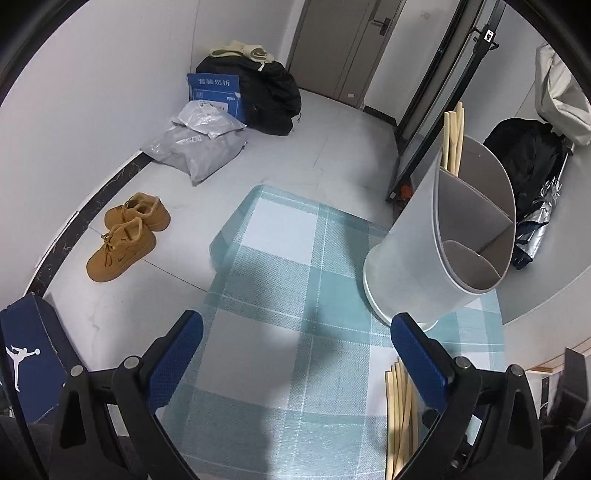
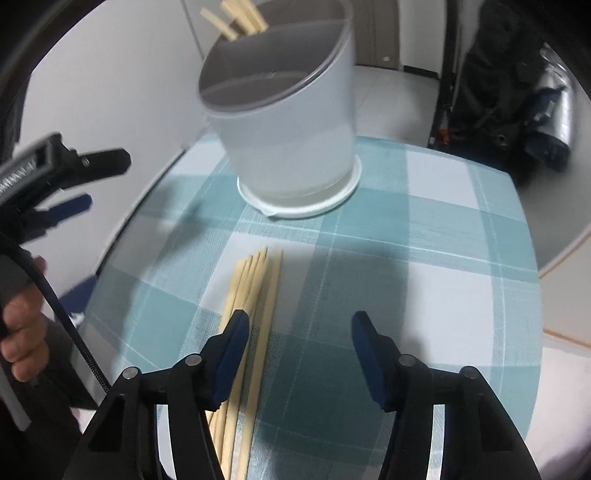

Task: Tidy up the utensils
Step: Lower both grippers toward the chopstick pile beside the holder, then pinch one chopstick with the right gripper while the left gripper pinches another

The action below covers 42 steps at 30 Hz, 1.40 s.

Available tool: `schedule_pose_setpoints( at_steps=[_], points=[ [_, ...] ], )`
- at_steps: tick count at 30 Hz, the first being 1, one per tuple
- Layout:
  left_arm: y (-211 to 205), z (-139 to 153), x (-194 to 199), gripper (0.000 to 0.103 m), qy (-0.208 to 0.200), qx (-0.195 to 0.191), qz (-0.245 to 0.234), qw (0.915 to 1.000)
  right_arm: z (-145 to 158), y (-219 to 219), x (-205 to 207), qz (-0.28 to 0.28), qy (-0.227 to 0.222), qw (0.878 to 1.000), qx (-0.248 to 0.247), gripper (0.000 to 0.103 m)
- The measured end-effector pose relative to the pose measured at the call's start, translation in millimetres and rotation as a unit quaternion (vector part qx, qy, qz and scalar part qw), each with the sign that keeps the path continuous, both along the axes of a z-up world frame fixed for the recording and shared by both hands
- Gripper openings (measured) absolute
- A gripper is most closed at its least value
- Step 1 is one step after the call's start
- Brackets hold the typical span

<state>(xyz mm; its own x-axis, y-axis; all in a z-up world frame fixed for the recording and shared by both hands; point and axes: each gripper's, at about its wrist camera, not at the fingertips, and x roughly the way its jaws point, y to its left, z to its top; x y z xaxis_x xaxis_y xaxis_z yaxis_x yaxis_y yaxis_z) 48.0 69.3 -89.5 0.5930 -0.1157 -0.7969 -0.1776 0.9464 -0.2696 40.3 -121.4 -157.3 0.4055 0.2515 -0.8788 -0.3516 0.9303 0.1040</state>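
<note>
Right wrist view: bundle of loose chopsticks lying flat on the table, on its teal-and-white checked cloth, tips pointing toward the white utensil holder. Holder stands apart from the bundle, further along the table, on a round white base. More chopsticks stand in its rear compartment, tops cut off by the frame edge. Right gripper released, jaws wide apart, nothing between them; its left finger overlaps the near part of the bundle, contact cannot be told. Exact count of sticks hard to make out.

Left gripper shows at the left edge of this view, held off the table's side by a hand.

Left wrist view: left gripper also released, jaws spread, empty, over the cloth. Holder seen from the other side, gray dividers splitting it into 3 compartments; standing chopsticks rise from the far one. Only a strip of the loose bundle shows, mostly hidden behind the gripper's right finger.

Seen only here: floor with 2 tan shoes, gray parcel bags, blue carton against a black bag, dark blue shoebox.
</note>
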Motion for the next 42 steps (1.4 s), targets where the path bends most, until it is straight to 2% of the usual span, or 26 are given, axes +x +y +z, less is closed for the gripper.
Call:
schedule_pose_setpoints(
  at_steps=[5, 10, 16, 21, 26, 27, 30, 37, 42],
  points=[
    [14, 2, 1, 0.100, -0.001, -0.020, 0.016, 0.9997, -6, 13, 7, 0.008, 0.005, 1.000, -0.025, 0.047],
    [18, 0, 1, 0.100, 0.006, -0.029, 0.024, 0.9993, -12, 23, 12, 0.014, 0.009, 0.999, -0.051, 0.033],
    [21, 0, 0, 0.100, 0.010, -0.034, 0.029, 0.9990, -13, 34, 11, 0.026, -0.007, 0.997, -0.075, 0.034],
    [30, 7, 3, 0.100, -0.002, -0.026, 0.040, 0.9989, -13, 35, 17, 0.016, -0.010, 0.997, -0.071, 0.035],
    [35, 2, 2, 0.100, 0.006, -0.025, 0.056, 0.9981, -13, 35, 18, 0.032, -0.021, 0.997, -0.073, 0.030],
    [34, 2, 2, 0.100, 0.007, -0.023, 0.056, 0.9981, -12, 35, 17, 0.037, -0.023, 0.996, -0.071, 0.027],
    [28, 2, 2, 0.100, 0.003, -0.017, 0.053, 0.9984, -10, 36, 13, 0.050, -0.026, 0.996, -0.067, 0.006],
    [6, 2, -1, 0.100, 0.001, -0.007, 0.021, 0.9997, -6, 4, 12, 0.020, -0.006, 1.000, -0.005, 0.005],
    [-20, -9, -3, 0.100, 0.032, -0.013, -0.028, 0.9990, 5, -30, 11, -0.027, -0.008, 0.998, 0.056, 0.005]
  ],
)
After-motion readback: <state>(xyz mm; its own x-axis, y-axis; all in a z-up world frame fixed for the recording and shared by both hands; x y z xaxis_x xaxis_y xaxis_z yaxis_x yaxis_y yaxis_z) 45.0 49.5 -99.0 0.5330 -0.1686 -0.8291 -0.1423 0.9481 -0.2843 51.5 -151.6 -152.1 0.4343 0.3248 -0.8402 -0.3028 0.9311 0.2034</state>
